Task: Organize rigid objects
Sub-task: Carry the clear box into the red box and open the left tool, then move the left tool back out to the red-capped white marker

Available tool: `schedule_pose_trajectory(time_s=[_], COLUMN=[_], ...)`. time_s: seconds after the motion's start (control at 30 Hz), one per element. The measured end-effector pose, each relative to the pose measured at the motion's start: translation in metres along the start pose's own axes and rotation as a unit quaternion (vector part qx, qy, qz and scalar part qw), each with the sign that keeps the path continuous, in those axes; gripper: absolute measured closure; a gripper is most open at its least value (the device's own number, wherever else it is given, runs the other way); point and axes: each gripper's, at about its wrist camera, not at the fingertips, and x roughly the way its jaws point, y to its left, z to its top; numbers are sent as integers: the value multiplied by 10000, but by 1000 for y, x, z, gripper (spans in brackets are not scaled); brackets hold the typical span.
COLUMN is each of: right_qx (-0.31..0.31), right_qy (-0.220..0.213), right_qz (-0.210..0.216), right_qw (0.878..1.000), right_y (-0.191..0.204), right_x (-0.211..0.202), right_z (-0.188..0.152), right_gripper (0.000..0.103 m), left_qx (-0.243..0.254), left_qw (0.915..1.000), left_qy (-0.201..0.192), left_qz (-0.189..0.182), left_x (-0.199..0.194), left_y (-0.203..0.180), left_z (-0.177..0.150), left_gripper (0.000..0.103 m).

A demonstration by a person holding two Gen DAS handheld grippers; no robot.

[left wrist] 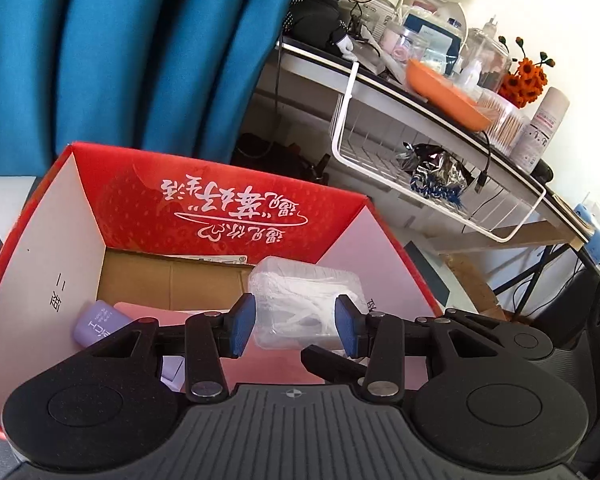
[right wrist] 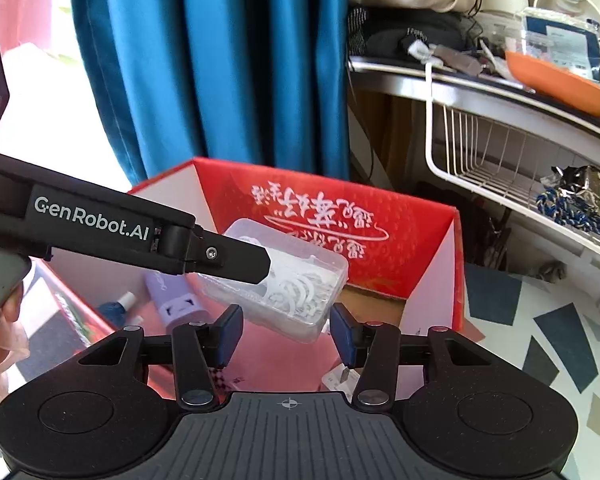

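Note:
A clear plastic box of white floss picks (left wrist: 304, 304) sits between the blue pads of my left gripper (left wrist: 296, 326), which is shut on it and holds it over the open red cardboard box (left wrist: 228, 200). In the right wrist view the same clear box (right wrist: 296, 284) hangs tilted from the left gripper's black finger (right wrist: 236, 260) above the red box (right wrist: 340, 216). My right gripper (right wrist: 286, 334) is open and empty, just below the clear box. A lilac bottle (left wrist: 96, 322) lies in the red box; it also shows in the right wrist view (right wrist: 176, 300).
A blue curtain (left wrist: 140, 60) hangs behind the red box. A cluttered desk with an orange tray (left wrist: 444, 94) and a white wire basket (left wrist: 432, 184) under it stands to the right. A patterned mat (right wrist: 540, 340) covers the floor at right.

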Motion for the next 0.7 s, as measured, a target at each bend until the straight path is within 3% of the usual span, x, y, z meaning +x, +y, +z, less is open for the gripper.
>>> schedule_pose_trajectory(time_s=[0.27,0.33,0.37,0.4,0.5,0.57,0.63,0.7], right_qx=[240,335,383,419,488,519,559,595], right_qy=[-212,-459,-602,-748,-1085,-1278,-1443,-1561], right_qz=[-199,-304,-382,-449,-595,-686,-732,-741], right_qw=[9993,9979,9967,9953,9911,9881,9852,9832], right_y=[-2,0,1,3,9,12,17,23], right_x=[-6,-16,-21,-27,-42,-50,-59,-67], right_z=[-5,-8,-10,-13,-20,-22,-28,-35], right_gripper=[48,37,25,14,3,0,0,0], left_qx=[766,1056,1134,1167,1095,1056,1057,1092], left_qw=[9960,9923,9909,9899,9891,9886,9865,9840], left_qy=[-413,-551,-619,-678,-824,-876,-995,-1102], left_qz=[221,331,371,427,530,626,755,879], left_x=[-27,-38,-44,-50,-69,-82,-97,-110], left_y=[-7,-10,-9,-7,3,9,15,19], left_z=[-3,-5,-6,-7,-11,-15,-22,-31], left_gripper=[51,47,45,42,33,25,10,7])
